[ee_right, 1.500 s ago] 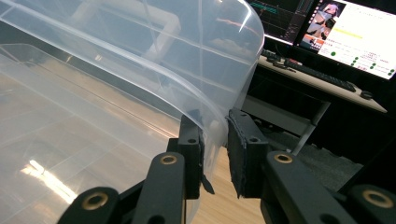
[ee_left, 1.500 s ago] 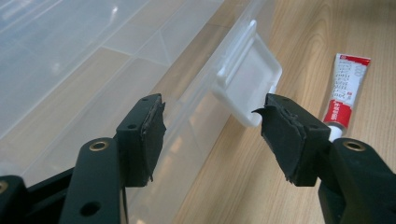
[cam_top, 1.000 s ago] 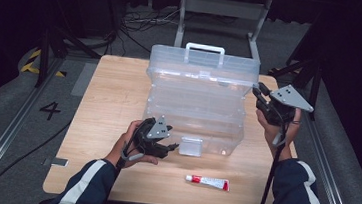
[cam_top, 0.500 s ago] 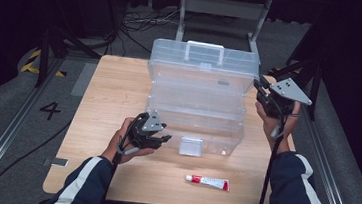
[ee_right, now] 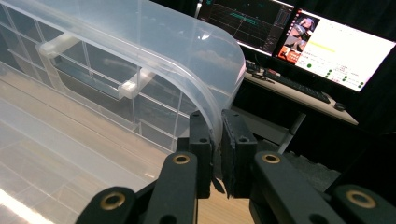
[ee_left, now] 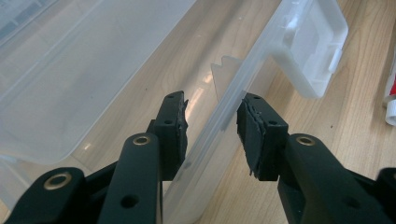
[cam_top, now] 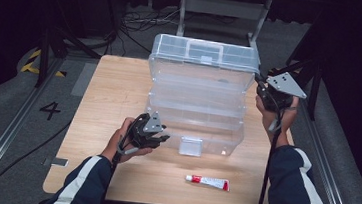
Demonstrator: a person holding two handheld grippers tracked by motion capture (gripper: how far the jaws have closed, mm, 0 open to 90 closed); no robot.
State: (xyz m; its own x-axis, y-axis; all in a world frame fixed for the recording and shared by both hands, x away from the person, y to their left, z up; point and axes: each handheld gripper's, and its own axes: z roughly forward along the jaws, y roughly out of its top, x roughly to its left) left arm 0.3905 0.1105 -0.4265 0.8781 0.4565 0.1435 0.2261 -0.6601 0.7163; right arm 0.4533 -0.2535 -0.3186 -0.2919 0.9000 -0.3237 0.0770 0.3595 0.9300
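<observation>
Between right gripper (ee_right: 215, 140) jaws, lid (ee_right: 140, 42) edge

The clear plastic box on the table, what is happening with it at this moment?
A person is working on the clear plastic box with a gripper in each hand. The right gripper is shut on the rim of the raised lid and holds it up, so the box stands open. The left gripper is open, its jaws on either side of the box's front wall, near the white latch, not clamped. A small red and white tube lies on the wooden table in front, untouched.
</observation>
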